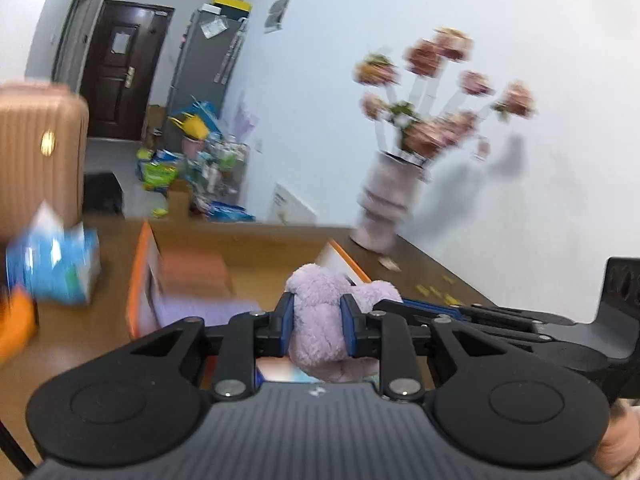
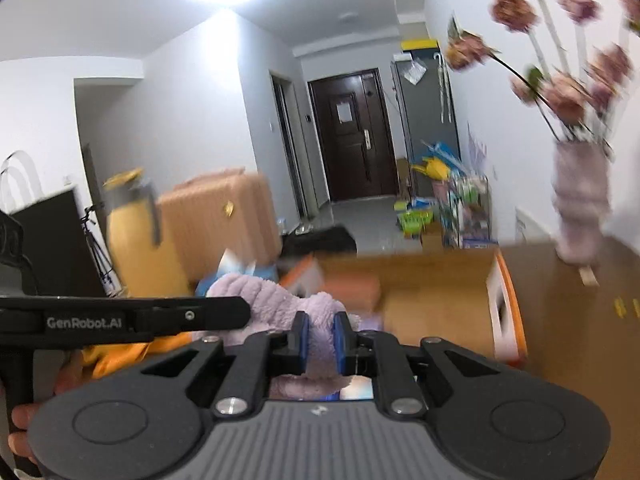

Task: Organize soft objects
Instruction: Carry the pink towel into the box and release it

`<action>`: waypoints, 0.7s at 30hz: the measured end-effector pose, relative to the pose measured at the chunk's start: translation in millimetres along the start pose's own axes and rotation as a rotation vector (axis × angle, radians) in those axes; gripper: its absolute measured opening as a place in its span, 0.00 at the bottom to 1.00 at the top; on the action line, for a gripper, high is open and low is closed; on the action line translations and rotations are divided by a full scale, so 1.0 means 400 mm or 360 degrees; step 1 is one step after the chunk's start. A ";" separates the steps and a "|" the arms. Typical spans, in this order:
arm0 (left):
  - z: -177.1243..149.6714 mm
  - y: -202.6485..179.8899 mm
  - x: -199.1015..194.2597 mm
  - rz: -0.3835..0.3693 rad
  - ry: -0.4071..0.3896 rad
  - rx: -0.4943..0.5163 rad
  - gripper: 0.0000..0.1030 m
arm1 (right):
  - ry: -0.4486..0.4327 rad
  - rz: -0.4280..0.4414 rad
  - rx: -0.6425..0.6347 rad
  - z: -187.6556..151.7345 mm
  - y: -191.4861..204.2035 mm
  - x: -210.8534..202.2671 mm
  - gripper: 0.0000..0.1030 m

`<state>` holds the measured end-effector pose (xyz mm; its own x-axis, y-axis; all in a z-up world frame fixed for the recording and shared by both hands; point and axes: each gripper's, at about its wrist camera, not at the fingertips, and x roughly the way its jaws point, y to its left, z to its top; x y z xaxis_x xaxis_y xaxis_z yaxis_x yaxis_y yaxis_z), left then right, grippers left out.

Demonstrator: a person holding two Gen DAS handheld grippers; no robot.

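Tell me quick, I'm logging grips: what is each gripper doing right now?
Left gripper: closed on the purple plush toy.
Right gripper: closed on the same plush toy.

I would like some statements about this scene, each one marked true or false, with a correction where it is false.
1. The left hand-held gripper is closed on a purple plush toy. True.
2. The right hand-held gripper is open and holds nothing. False: it is shut on the same purple plush toy.
3. A vase with pink flowers stands on the table near the white wall. True.
4. The door at the end of the hallway is white. False: it is dark brown.
5. An open cardboard box with orange edges sits on the table beyond the toy. True.
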<state>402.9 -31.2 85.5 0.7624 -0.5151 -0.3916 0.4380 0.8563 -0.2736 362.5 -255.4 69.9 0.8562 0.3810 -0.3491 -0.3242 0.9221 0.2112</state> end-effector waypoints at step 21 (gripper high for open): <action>-0.005 0.244 0.479 0.0488 0.0509 0.0238 0.32 | 0.0814 -0.0070 0.0240 0.034 -0.141 0.707 0.18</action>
<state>591.1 -46.4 -18.0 0.6928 -0.2029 -0.6920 0.2972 0.9547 0.0176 628.2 -200.6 -28.4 0.5501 0.3614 -0.7528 -0.1987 0.9323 0.3024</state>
